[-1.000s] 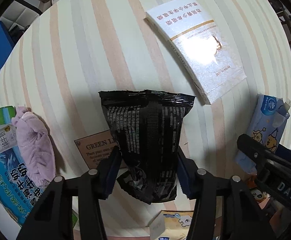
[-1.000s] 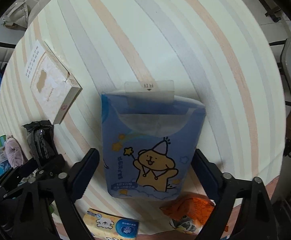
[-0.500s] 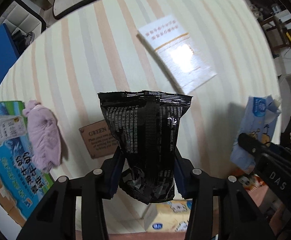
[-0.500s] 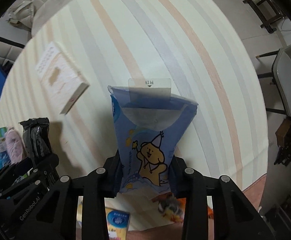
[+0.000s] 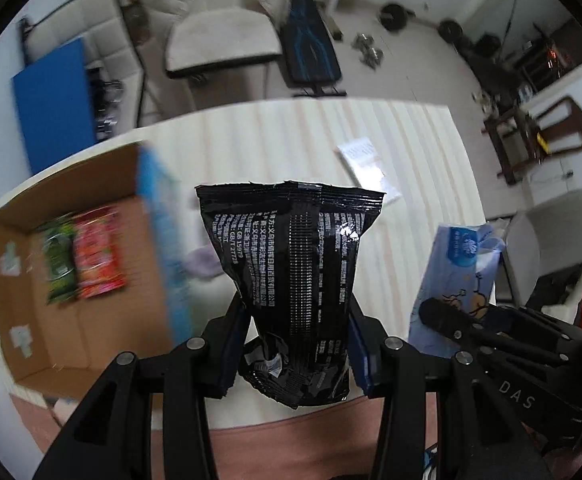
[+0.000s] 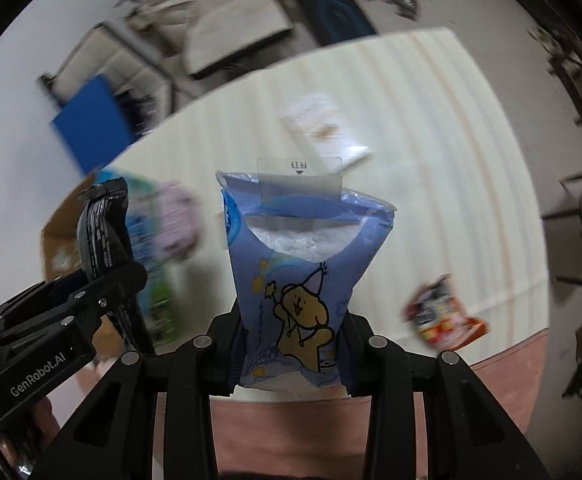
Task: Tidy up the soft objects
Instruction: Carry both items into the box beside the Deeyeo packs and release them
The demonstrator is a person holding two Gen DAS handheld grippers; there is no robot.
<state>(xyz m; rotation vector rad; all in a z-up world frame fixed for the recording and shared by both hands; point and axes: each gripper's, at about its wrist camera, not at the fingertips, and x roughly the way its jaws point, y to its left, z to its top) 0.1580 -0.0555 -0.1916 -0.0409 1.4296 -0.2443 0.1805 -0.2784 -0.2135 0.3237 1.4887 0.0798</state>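
Both packs had come up off the striped worktop (image 5: 299,136): the left hand-held gripper (image 5: 297,344) clamped the black snack bag (image 5: 291,272), the right hand-held gripper (image 6: 291,344) the blue tissue pack (image 6: 299,280), swinging toward the open cardboard box (image 5: 91,320) at left, likely next.
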